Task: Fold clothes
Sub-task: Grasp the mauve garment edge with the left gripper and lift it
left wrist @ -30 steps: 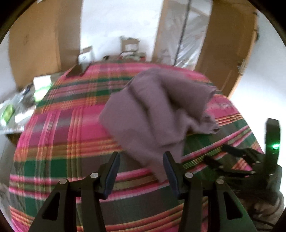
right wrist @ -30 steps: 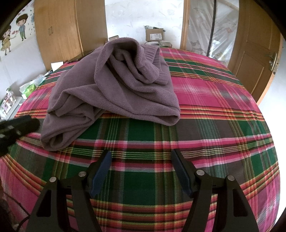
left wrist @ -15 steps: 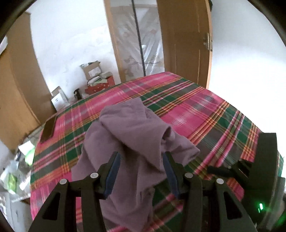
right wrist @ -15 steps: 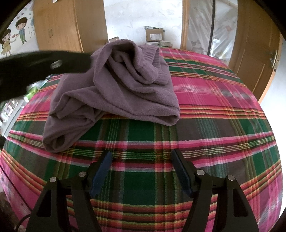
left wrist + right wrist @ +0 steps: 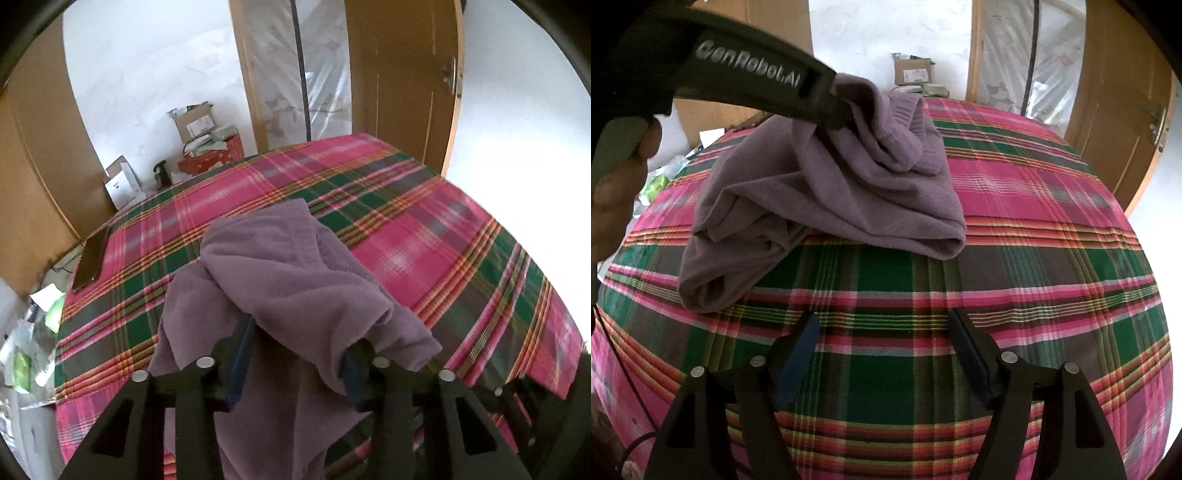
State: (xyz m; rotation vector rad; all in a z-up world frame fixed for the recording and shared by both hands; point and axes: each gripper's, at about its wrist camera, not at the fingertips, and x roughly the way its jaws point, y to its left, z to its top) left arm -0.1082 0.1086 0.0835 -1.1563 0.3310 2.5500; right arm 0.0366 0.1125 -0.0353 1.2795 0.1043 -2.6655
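A crumpled purple garment [image 5: 280, 280] lies in a heap on the plaid bedspread [image 5: 424, 236]. My left gripper [image 5: 299, 332] is pushed into its near edge and its jaws are closing. A thick fold sits between them and drapes over the fingertips, hiding the pads. From the right wrist view, the left gripper [image 5: 831, 103] reaches in from the upper left into the top of the garment [image 5: 831, 192], with a person's hand [image 5: 617, 177] on its handle. My right gripper [image 5: 882, 317] hangs open over bare bedspread [image 5: 1034, 258], in front of the garment and apart from it.
A dark phone [image 5: 90, 260] lies at the bed's far left edge. Cardboard boxes [image 5: 195, 123] and clutter stand on the floor behind the bed. A wooden door [image 5: 402, 81] and a plastic-covered opening are beyond. Bags [image 5: 29, 354] lie on the floor at left.
My left gripper swung across to the garment's other side and pushed into it. Its jaws have narrowed around a fold. The right gripper has stayed where it was.
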